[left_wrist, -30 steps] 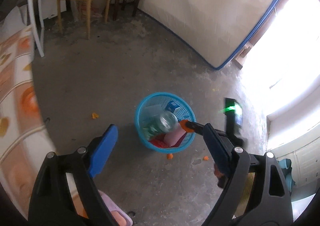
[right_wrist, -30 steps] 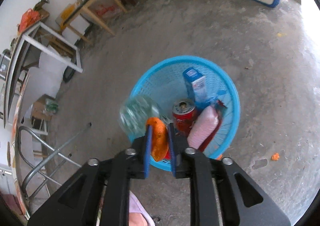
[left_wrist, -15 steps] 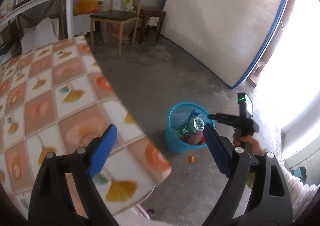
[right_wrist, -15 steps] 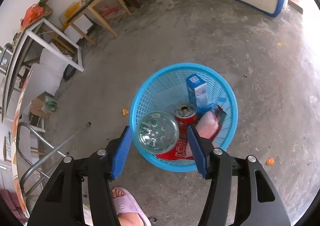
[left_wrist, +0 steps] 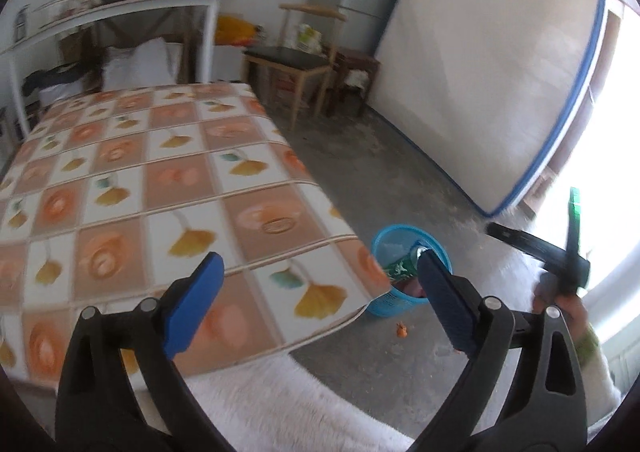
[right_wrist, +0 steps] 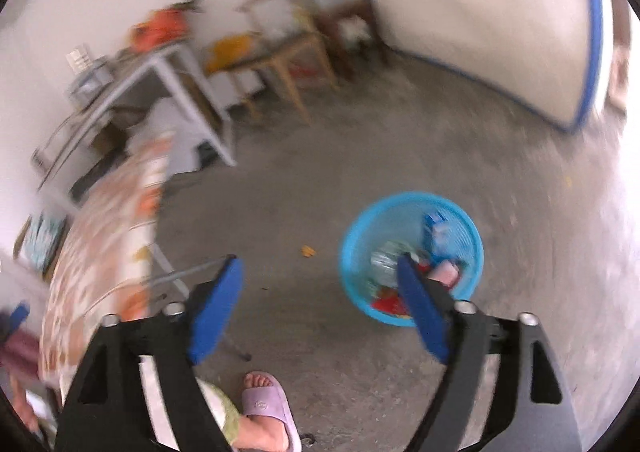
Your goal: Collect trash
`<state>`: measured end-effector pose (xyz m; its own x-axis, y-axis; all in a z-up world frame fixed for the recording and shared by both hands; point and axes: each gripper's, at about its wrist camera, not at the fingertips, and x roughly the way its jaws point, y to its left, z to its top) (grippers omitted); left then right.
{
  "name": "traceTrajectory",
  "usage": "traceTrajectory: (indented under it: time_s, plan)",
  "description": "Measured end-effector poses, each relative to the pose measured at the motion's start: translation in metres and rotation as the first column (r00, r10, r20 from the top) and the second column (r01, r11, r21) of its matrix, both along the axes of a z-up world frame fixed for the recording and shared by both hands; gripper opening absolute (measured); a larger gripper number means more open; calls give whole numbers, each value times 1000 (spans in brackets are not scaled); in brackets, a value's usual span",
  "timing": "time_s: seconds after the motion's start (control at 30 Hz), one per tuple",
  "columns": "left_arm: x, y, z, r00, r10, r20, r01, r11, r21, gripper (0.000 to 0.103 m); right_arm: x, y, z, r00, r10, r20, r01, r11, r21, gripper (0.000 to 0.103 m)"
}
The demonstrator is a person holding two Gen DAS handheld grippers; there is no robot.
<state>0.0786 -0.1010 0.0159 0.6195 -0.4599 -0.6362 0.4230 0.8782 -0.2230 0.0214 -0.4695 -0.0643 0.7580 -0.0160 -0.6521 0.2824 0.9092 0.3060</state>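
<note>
A blue mesh basket (right_wrist: 412,197) stands on the concrete floor, holding a clear bottle (right_wrist: 383,260), a blue carton (right_wrist: 436,228), a pink packet (right_wrist: 446,272) and a red wrapper (right_wrist: 384,304). My right gripper (right_wrist: 320,292) hangs high above the floor left of it, jaws opening, nothing between them. My left gripper (left_wrist: 320,292) is over the corner of the table (left_wrist: 160,180) with the orange-patterned cloth, jaws opening and empty. Past that corner, the basket (left_wrist: 382,306) is partly hidden. Small orange scraps (left_wrist: 401,330) (right_wrist: 308,251) lie on the floor near the basket.
A hand holds the right gripper (left_wrist: 496,232) at the right of the left wrist view. A mattress (left_wrist: 480,72) leans on the far wall, with a wooden chair (left_wrist: 296,60) and a white bench (left_wrist: 120,12) beside it. A foot in a lilac slipper (right_wrist: 266,408) stands below.
The right gripper let go of an orange scrap over the basket, opened wide and rose away. The left gripper swung up and left, so the table top fills its view.
</note>
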Motion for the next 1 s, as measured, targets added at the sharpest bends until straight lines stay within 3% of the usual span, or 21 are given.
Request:
traceTrajectory:
  time_s: [0.1, 0.27, 0.4, 0.5, 0.73, 1.0]
  plan:
    - [-12, 19, 5, 997, 74, 12, -74, 997, -8, 94, -16, 55, 34, 994, 91, 67, -83, 991, -109, 96]
    - [-27, 43, 15, 972, 229, 43, -230, 973, 29, 94, -27, 131, 73, 978, 166, 124, -129, 956, -263, 96]
    - [-31, 51, 9, 942, 330, 68, -336, 932, 137, 94, -33, 179, 88, 965, 210, 159, -143, 925, -352, 96]
    - [-31, 58, 4, 933, 360, 33, -360, 920, 157, 94, -37, 206, 89, 965, 206, 159, -126, 905, -406, 96]
    - [-37, 80, -12, 897, 439, -53, -429, 893, 138, 94, -26, 231, 64, 978, 211, -7, -198, 907, -373, 96]
    - [-42, 78, -25, 897, 436, -74, -415, 888, 198, 94, -27, 236, 44, 980, 159, -117, -192, 901, -388, 96]
